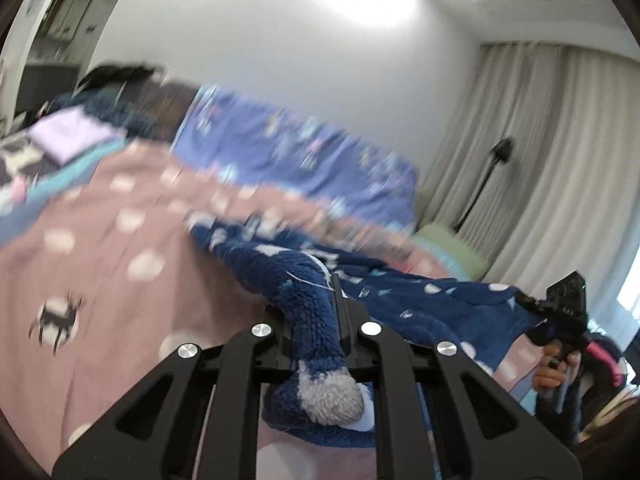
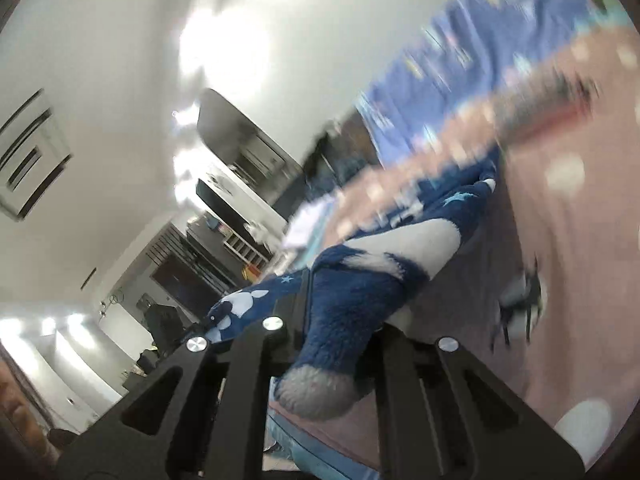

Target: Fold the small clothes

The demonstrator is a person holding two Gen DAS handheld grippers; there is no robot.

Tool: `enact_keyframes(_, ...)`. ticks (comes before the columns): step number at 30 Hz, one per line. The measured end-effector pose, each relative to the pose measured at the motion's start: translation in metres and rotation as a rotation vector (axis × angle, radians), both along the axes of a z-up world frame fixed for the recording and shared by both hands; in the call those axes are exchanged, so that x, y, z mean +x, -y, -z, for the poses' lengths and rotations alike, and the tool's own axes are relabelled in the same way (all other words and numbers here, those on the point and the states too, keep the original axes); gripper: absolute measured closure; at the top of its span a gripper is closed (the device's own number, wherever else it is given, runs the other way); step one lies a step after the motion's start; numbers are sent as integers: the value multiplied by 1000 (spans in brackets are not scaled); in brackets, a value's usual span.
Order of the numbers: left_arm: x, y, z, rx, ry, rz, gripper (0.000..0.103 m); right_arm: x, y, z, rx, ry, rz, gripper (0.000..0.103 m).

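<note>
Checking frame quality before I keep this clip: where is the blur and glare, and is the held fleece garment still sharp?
Left wrist view: pink bedspread and purple pillow smeared by motion blur, ceiling glare up top; navy fleece garment in the left gripper stays sharp. Right wrist view: tilted, heavy streaking across the bed, blown-out ceiling light; fleece in the right gripper readable.

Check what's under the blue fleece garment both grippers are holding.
Under the blue fleece garment lies the pink spotted bedspread; the left gripper and right gripper each clamp it. Whatever sits directly beneath is covered.
</note>
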State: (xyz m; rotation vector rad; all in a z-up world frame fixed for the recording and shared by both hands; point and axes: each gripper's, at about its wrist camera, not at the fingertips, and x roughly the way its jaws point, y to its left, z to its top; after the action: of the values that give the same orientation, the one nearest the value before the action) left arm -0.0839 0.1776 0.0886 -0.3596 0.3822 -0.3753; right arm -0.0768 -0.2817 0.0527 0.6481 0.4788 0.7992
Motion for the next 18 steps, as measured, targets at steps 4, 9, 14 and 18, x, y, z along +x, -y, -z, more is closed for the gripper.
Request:
enact_keyframes(4, -60, 8, -32, 2, 141, 30, 90, -74, 9, -35, -65, 193, 20, 94)
enact_keyframes(9, -99, 10, -20, 16, 143, 45, 88, -138, 34, -19, -76, 288, 98, 93)
enact_keyframes(14, -37, 13, 29, 0, -112, 10, 88, -77, 29, 31, -86, 29, 116, 92)
enact_keyframes(18, -4, 5, 45, -43, -168, -13, 87, -20, 26, 48, -86, -65, 156, 92)
